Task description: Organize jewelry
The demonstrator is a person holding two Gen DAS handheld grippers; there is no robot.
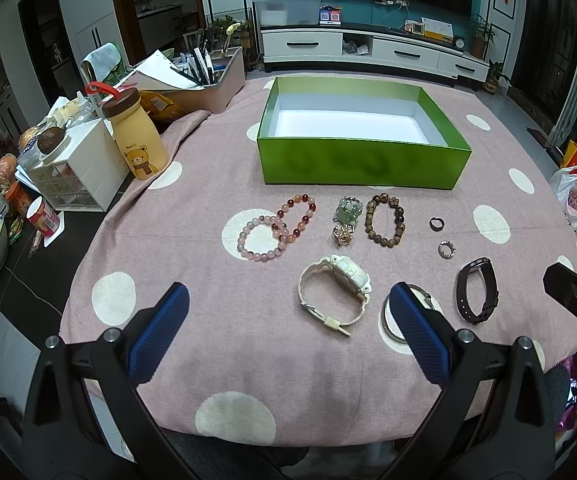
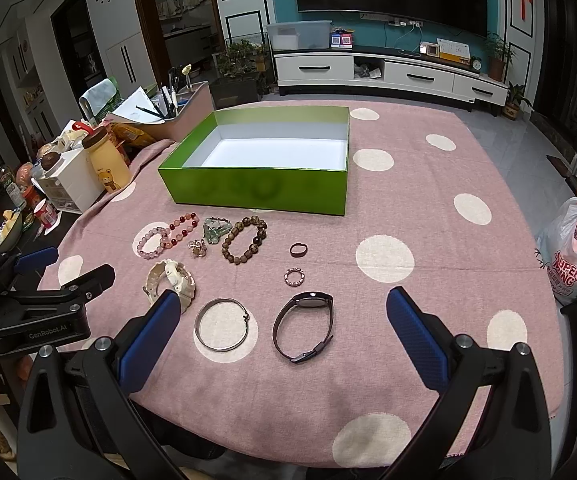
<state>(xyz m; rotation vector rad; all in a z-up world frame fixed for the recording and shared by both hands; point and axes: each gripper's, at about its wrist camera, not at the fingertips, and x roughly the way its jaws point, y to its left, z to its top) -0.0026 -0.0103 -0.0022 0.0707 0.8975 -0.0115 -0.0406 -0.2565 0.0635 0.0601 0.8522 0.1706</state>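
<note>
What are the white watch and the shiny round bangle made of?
The white watch looks like matte plastic or rubber: chunky, ridged, dull. The bangle looks like polished metal, perhaps silver or steel: thin, grey, glinting, with a small clasp.

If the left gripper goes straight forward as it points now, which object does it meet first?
Probably the cream plastic wristwatch, lying on the pink dotted tablecloth between the open left gripper fingers' line; depth is uncertain.

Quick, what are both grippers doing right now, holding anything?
Left gripper: open, holding nothing, above the white watch.
Right gripper: open, holding nothing, above the dark watch.
</note>
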